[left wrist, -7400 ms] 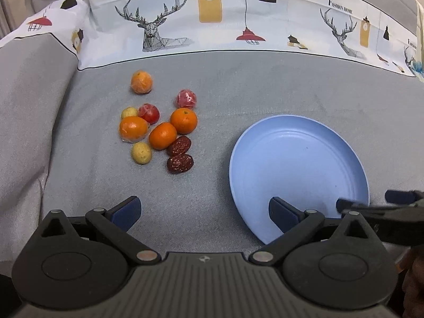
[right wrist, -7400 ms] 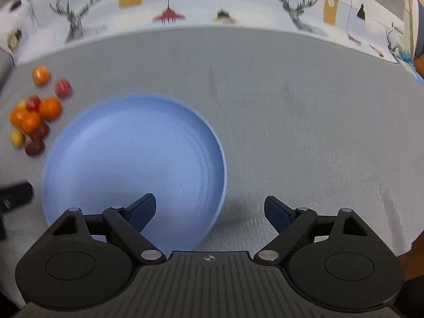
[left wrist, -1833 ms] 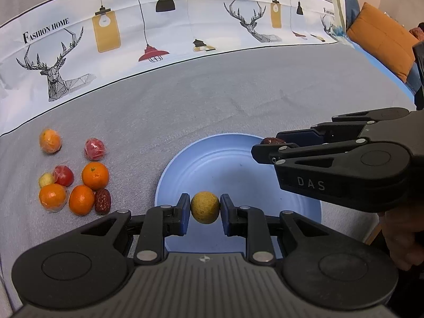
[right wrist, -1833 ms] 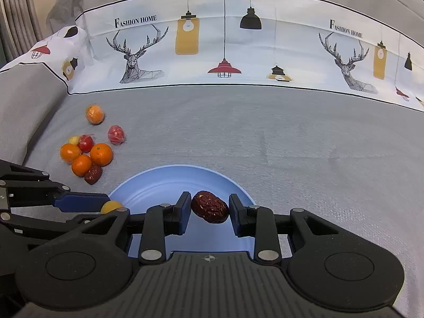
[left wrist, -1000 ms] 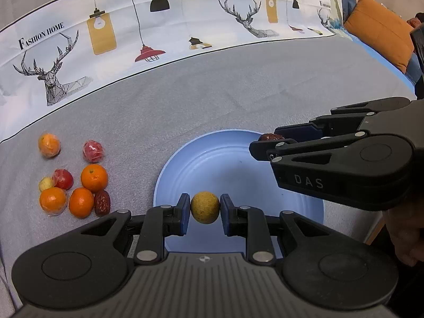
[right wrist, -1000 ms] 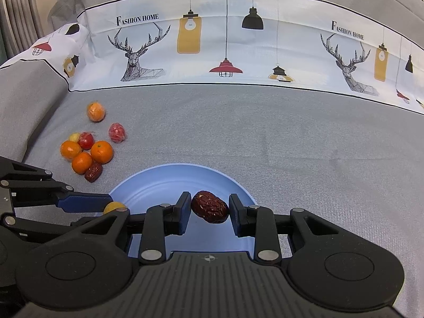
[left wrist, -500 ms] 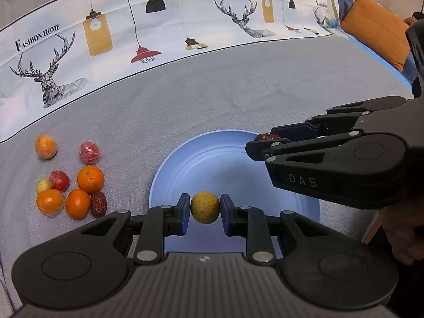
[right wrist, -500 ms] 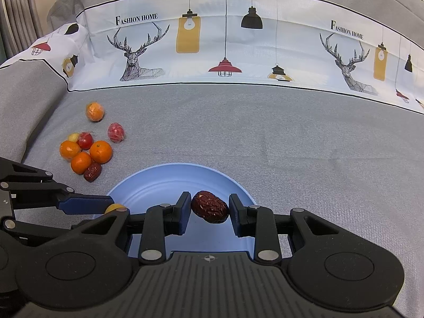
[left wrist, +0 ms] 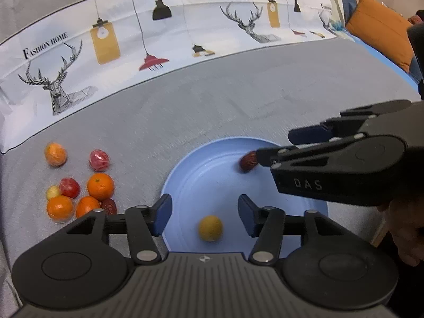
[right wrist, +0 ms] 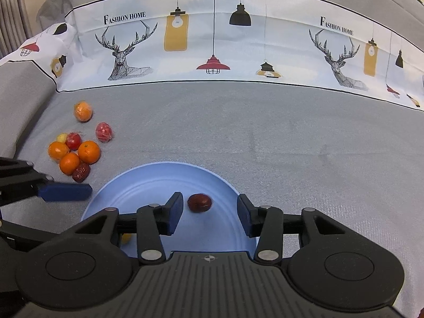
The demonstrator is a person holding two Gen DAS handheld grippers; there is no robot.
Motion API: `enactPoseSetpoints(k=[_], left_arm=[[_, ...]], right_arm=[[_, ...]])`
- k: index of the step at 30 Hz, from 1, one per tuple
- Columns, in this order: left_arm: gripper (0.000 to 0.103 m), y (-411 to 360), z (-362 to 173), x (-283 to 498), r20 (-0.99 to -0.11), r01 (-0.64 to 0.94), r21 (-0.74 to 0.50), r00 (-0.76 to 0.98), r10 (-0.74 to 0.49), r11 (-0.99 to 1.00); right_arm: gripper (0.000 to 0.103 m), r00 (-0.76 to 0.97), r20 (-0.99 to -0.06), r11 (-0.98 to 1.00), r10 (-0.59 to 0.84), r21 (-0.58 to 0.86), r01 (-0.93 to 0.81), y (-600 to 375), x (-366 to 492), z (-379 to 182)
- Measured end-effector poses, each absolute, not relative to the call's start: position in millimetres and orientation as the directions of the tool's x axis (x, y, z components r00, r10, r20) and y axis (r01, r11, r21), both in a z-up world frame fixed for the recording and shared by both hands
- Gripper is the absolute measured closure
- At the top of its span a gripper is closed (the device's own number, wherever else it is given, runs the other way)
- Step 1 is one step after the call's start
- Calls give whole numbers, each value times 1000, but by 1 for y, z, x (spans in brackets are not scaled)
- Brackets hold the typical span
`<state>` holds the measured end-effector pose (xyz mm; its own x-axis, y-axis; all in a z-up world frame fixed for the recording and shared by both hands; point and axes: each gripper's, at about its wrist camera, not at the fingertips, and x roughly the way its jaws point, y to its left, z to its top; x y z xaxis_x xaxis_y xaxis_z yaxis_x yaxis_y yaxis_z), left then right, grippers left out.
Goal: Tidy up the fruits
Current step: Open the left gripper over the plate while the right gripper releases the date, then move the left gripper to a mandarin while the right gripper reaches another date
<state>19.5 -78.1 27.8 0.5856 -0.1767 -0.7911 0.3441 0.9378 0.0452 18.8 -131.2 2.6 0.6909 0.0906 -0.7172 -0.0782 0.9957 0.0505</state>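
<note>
Both fruits have dropped since half a second ago: each pair of tongs has just been opening, and what it carried now lies on the blue plate point(left wrist: 182, 169), clear of the pads.

Left wrist view: the left tongs point(left wrist: 204, 213) stand released, and the small yellow fruit point(left wrist: 210, 228) lies on the plate between and just below their tips, touching neither pad. At mid right the right tongs point(left wrist: 273, 145) reach in from the side, marked "DAS" on the body, with the red date point(left wrist: 248, 161) just at their tip near the plate's far rim. The fruits left to move sit in a cluster at lower left on the grey cloth point(left wrist: 212, 111): an orange point(left wrist: 100, 186) and a wrapped red fruit point(left wrist: 98, 160) among them. That cluster lies left of the left tongs, so the left hand is the nearer one, I judge.

Right wrist view: the right tongs point(right wrist: 209, 212) are released too; the date point(right wrist: 199, 202) rests on the plate point(right wrist: 148, 180) between them, nearer the left pad, its long axis running across the frame. The cluster lies at mid left, well apart. "FASHION HOME" is printed twice on the patterned band point(right wrist: 212, 39).
</note>
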Motion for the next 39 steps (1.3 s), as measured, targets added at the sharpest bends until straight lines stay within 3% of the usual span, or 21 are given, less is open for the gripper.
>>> enactPoseSetpoints(k=[9,19,23,25,27,30,32,39], left_arm=[[36,-65,41,23,-725,214,91,684,-83,973],[32,-46,60,29,-630,34,199,770,102,979],[31,-17,70,51,-670,-13,131,736,98,991],[42,2,75,65,-697,-9,105,713,80,994],[102,17,79,74,-686,7,130,722,85,991],[103,38,76,73,-651,20,180,752,104,983],[103,58,68,80,-709,-30,83,701,80,996],[103,99,47,96,-806,-184,-169,591,-28,968]], right_arm=[[56,696,-713,996,91,52,-76,-132,19,3],[56,712,-697,996,88,64,-60,-133,18,5],[58,719,-688,995,98,85,-55,-132,20,8],[60,725,-680,994,106,93,-58,-130,21,10],[65,732,-671,993,118,103,-65,-127,20,12],[82,735,-664,990,139,121,-78,-124,21,13],[90,734,-662,988,151,131,-85,-120,23,13],[91,739,-637,976,218,158,-151,-101,23,18]])
